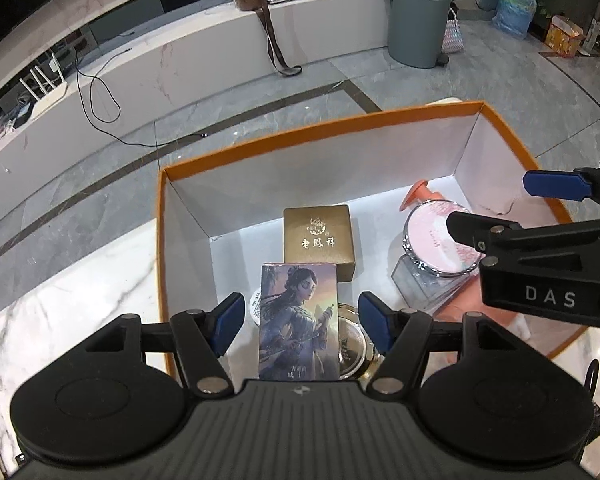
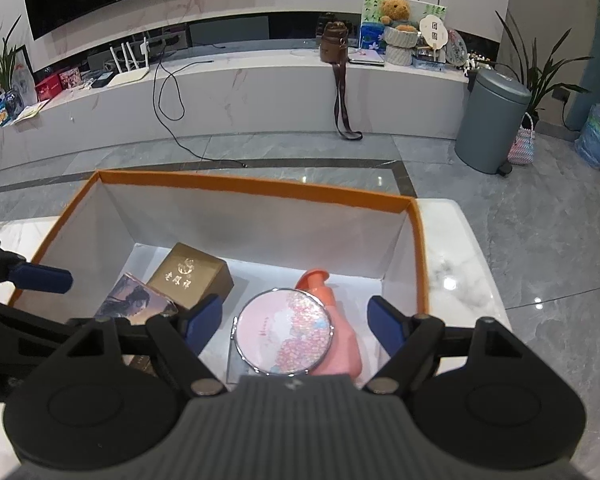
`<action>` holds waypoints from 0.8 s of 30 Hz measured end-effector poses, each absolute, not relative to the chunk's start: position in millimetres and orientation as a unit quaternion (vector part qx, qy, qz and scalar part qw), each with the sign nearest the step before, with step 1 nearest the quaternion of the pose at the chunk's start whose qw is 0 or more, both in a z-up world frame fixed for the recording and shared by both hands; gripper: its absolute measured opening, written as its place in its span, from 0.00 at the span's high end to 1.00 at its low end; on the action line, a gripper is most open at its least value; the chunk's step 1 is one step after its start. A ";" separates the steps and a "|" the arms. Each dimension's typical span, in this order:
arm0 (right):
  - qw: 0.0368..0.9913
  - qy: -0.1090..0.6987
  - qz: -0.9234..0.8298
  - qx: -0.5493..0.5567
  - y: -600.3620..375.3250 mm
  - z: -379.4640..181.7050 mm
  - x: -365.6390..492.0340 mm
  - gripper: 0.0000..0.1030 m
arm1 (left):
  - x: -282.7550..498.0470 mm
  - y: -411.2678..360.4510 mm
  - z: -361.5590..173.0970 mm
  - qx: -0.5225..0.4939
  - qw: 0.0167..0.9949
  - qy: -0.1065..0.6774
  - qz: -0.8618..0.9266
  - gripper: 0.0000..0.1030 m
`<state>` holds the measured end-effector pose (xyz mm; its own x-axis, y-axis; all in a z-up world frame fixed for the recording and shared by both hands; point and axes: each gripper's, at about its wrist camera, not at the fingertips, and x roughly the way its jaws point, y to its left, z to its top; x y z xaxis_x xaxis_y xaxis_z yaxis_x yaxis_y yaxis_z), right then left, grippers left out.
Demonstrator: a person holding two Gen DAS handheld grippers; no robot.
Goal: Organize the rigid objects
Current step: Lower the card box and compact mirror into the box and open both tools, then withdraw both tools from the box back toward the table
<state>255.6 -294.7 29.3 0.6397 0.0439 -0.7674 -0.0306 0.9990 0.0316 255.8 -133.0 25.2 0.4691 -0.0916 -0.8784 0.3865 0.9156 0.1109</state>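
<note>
An orange box with white inner walls stands on a marble table. In it lie a gold box, an illustrated card box, a round pink compact mirror, a coral pump bottle and a gold-rimmed tin. My left gripper hovers open over the card box, its pads clear of both sides. My right gripper hangs open over the mirror, not touching it. The mirror rests on a clear container.
The marble table ends close to the box's right side. Beyond lies grey tiled floor with a black cable, a grey bin and a long white TV bench.
</note>
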 end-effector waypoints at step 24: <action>0.920 0.391 0.018 0.000 -300.5 84.6 202.8 0.24 | 202.7 -131.4 59.4 0.139 0.856 0.475 -0.147 0.26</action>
<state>202.8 -300.5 84.6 0.6933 0.0326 -0.7200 -0.0331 0.9994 0.0134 202.7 -131.4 59.4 0.5052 -0.1194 -0.8547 0.3842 0.9180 0.0988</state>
